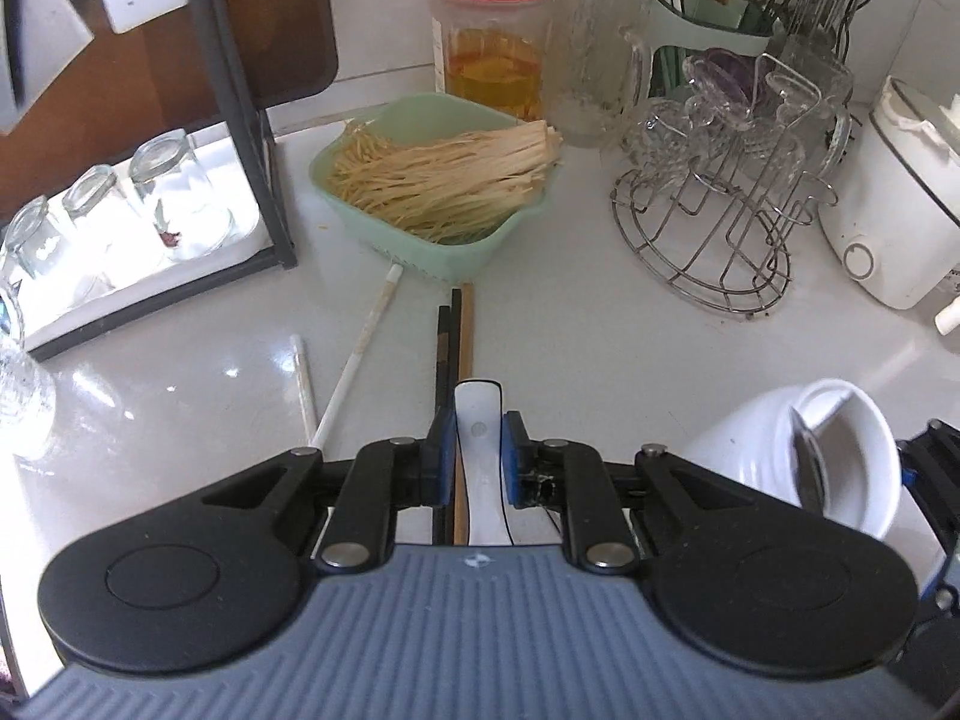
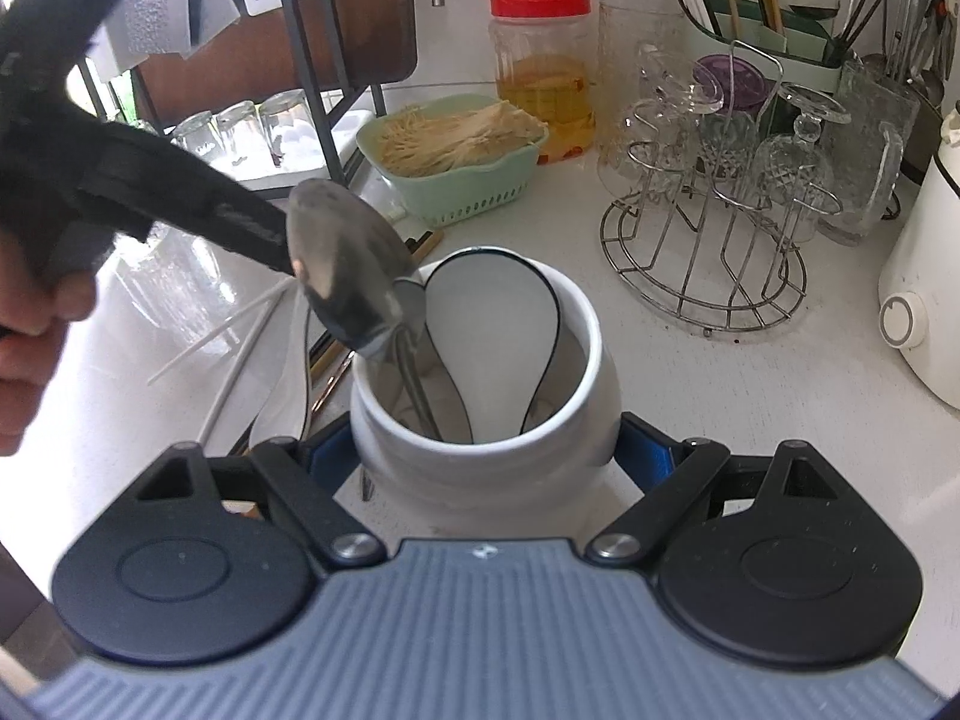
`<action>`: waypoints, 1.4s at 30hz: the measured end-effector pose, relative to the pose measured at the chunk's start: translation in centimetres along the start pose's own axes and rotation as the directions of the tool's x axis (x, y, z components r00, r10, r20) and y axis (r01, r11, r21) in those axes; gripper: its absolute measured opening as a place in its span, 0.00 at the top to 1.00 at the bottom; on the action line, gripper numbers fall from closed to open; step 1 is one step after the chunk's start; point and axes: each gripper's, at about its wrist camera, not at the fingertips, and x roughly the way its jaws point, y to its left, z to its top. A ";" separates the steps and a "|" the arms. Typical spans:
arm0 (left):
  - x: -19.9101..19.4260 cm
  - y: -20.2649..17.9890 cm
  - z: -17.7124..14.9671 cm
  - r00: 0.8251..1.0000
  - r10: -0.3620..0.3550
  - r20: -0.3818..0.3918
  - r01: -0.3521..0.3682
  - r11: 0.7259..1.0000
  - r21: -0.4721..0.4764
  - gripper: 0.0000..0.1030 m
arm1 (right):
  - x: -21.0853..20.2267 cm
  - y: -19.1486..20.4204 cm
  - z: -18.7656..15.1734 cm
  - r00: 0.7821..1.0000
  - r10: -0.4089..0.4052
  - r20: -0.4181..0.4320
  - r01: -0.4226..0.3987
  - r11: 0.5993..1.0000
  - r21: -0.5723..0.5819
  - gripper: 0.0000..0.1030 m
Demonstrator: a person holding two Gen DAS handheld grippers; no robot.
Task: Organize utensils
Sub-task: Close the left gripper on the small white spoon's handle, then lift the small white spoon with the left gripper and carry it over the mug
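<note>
My left gripper [image 1: 478, 450] is shut on the handle of a white spoon [image 1: 478, 420], held above the counter. Under it lie dark and brown chopsticks [image 1: 457, 342] and white chopsticks [image 1: 360, 354]. My right gripper [image 2: 486, 450] is shut on a white ceramic jar [image 2: 480, 480], its blue pads pressed on both sides. In the jar stand a white ladle with a black rim [image 2: 492, 324] and a metal spoon [image 2: 345, 276], bowl up. The jar [image 1: 780, 456] shows tilted at the right of the left wrist view. The white spoon's bowl [image 2: 279, 390] hangs just left of the jar.
Behind the chopsticks sits a green basket of noodles [image 1: 444, 180], with a red-lidded jar [image 1: 492, 42] behind it. A wire rack of glassware [image 1: 720, 198] and a white appliance [image 1: 900, 210] stand right. Left is a black shelf with upturned glasses [image 1: 120, 210]. A person's hand [image 2: 24, 324] shows at left.
</note>
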 end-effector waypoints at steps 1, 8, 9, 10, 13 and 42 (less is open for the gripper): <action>-0.2 0.0 -0.2 1.000 -0.003 -0.001 0.003 1.000 -0.005 0.82 | 0.1 0.0 0.1 1.000 0.002 0.000 -0.002 1.000 -0.002 0.11; -2.3 0.3 -0.9 1.000 -0.017 0.013 0.017 1.000 -0.019 0.82 | 0.5 0.0 0.4 1.000 0.010 0.007 -0.010 1.000 -0.019 0.11; -2.7 0.4 -1.0 1.000 -0.020 0.016 0.020 1.000 -0.024 0.82 | 0.5 0.0 0.4 1.000 0.010 0.009 -0.010 1.000 -0.021 0.11; -3.1 0.4 -1.2 1.000 -0.022 0.019 0.022 0.999 -0.029 0.82 | 0.5 0.1 0.4 1.000 0.009 0.010 -0.009 1.000 -0.022 0.11; -4.0 0.6 -1.5 0.999 -0.030 0.024 0.031 0.999 -0.041 0.82 | 0.6 0.1 0.4 1.000 0.009 0.016 -0.009 1.000 -0.022 0.11; -7.0 -0.7 -2.5 0.994 -0.082 0.069 0.084 0.996 -0.037 1.00 | 0.5 0.1 0.0 0.999 0.018 0.048 -0.017 0.999 -0.036 0.11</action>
